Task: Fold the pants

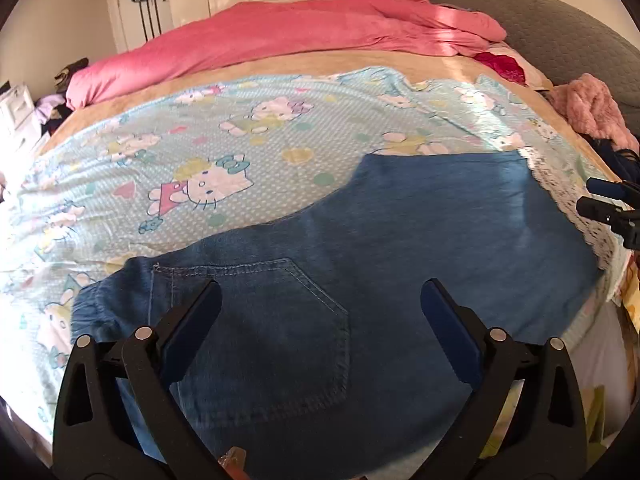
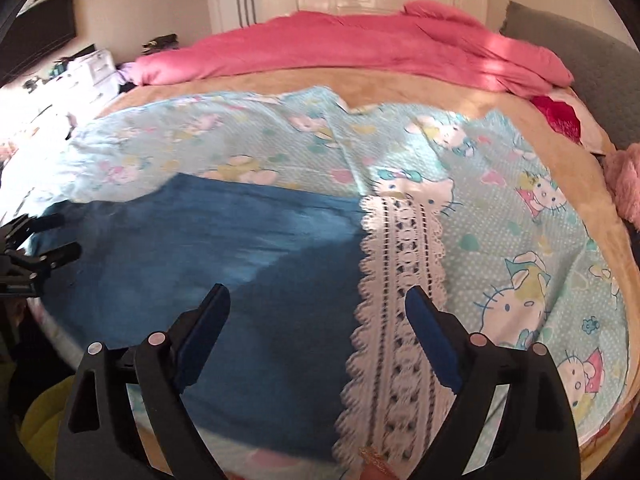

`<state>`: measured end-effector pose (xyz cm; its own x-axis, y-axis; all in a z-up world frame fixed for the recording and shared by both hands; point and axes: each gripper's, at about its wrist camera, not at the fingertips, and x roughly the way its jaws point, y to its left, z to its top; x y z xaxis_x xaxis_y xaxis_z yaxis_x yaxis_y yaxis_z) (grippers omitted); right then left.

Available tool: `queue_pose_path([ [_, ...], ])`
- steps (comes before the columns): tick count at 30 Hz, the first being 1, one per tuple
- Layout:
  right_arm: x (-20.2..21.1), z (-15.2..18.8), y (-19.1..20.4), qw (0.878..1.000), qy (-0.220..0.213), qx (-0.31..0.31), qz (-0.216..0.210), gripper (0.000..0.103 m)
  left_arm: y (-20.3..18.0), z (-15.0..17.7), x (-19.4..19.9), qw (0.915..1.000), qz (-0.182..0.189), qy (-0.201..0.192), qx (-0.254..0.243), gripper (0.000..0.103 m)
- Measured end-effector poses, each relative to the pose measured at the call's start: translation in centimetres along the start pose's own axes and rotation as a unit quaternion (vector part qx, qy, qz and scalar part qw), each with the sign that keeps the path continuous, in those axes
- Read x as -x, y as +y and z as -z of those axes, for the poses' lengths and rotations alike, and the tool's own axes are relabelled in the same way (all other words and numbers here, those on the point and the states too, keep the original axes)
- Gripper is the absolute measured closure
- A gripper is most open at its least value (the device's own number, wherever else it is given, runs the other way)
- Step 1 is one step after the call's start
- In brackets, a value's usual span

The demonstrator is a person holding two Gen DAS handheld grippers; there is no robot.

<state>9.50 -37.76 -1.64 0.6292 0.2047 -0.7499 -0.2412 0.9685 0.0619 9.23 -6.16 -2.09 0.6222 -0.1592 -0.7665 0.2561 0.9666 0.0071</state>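
Bed (image 1: pixel 132 120) first: a wide mattress with a tan cover, a pink duvet (image 1: pixel 280 36) heaped along the far side, and a pale blue cartoon-cat sheet (image 1: pixel 240 152) spread over the near half. A grey headboard (image 1: pixel 560 28) stands at the right end.

The pants (image 1: pixel 400 248), blue denim, lie flat on that sheet near the bed's front edge. They look already doubled leg over leg: one back pocket (image 1: pixel 280 320) faces up at the waist end, on our left, and the legs run right to a white lace cuff (image 2: pixel 400 280).

We hold the left gripper (image 1: pixel 320 304) over the waist and pocket, jaws wide, nothing between them; whether the fingertips touch the cloth we cannot tell. The right gripper (image 2: pixel 316 308) hovers at the cuff end, jaws likewise wide and empty, one finger over denim and the other over lace. Each gripper shows at the edge of the other's view, well apart.

Our reading: the lengthwise fold is done and the crosswise fold is next, with neither end yet gripped.

Next move, as we judge it:
- right jaws down on the cuff edge, pinching all layers;
- left jaws pinning or holding the waist;
- carry the cuff over toward the waistband.

Lace is light and may slip from the pinch.
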Motion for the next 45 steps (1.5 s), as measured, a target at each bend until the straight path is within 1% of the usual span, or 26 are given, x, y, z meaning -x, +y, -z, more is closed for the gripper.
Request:
queue_pose_path([
  [3,1.3,0.8,1.1,1.000,-0.006,0.008,-0.005,0.014,-0.5,0.4,0.6,0.9998,0.011,0.013,0.004,0.010],
  [5,1.8,1.4,1.7,1.000,-0.003,0.008,-0.014,0.014,-0.8,0.7,0.6,0.9996,0.016,0.023,0.003,0.009],
  [10,2.2,2.8,2.9,1.000,0.001,0.011,-0.018,0.014,-2.1,2.1,0.1,0.9985,0.024,0.049,-0.009,0.009],
  [16,1.5,4.0,3.2,1.000,0.018,0.007,-0.021,0.014,-3.8,3.1,-0.4,0.9967,0.021,0.068,-0.038,0.009],
  [20,1.0,4.9,3.3,0.999,0.031,0.009,-0.025,0.014,-4.1,3.6,-1.1,0.9954,0.013,0.085,-0.042,0.009],
  [22,0.6,5.3,3.2,0.999,0.039,0.013,-0.018,0.014,-4.1,4.1,-1.5,0.9947,0.008,0.095,-0.040,0.009],
  [24,0.0,5.9,2.9,0.998,0.058,0.013,-0.007,0.014,-4.1,4.5,-1.7,0.9942,0.007,0.099,-0.041,0.009],
  [26,-0.7,6.7,2.2,0.997,0.075,0.006,0.000,0.014,-4.0,4.7,-1.8,0.9942,0.008,0.100,-0.040,0.009],
  [29,-0.7,7.2,1.9,0.998,0.069,0.006,-0.007,0.014,-3.9,4.7,-2.0,0.9942,0.011,0.101,-0.036,0.009],
  [34,-0.5,7.0,2.0,0.998,0.070,0.001,-0.006,0.014,-3.8,4.6,-1.6,0.9949,0.014,0.094,-0.034,0.009],
  [38,0.5,6.4,1.7,0.998,0.058,-0.023,-0.032,0.014,-3.5,4.2,-0.5,0.9966,0.021,0.077,-0.024,0.009],
  [42,1.3,5.8,1.7,0.998,0.045,-0.024,-0.032,0.014,-3.3,3.8,0.5,0.9975,0.025,0.064,-0.017,0.009],
  [43,1.5,5.7,1.8,0.998,0.042,-0.024,-0.032,0.010,-3.3,3.7,0.8,0.9978,0.026,0.059,-0.014,0.009],
  [45,2.0,5.5,1.8,0.999,0.034,-0.025,-0.031,0.009,-3.3,3.4,1.2,0.9983,0.026,0.052,-0.010,0.009],
])
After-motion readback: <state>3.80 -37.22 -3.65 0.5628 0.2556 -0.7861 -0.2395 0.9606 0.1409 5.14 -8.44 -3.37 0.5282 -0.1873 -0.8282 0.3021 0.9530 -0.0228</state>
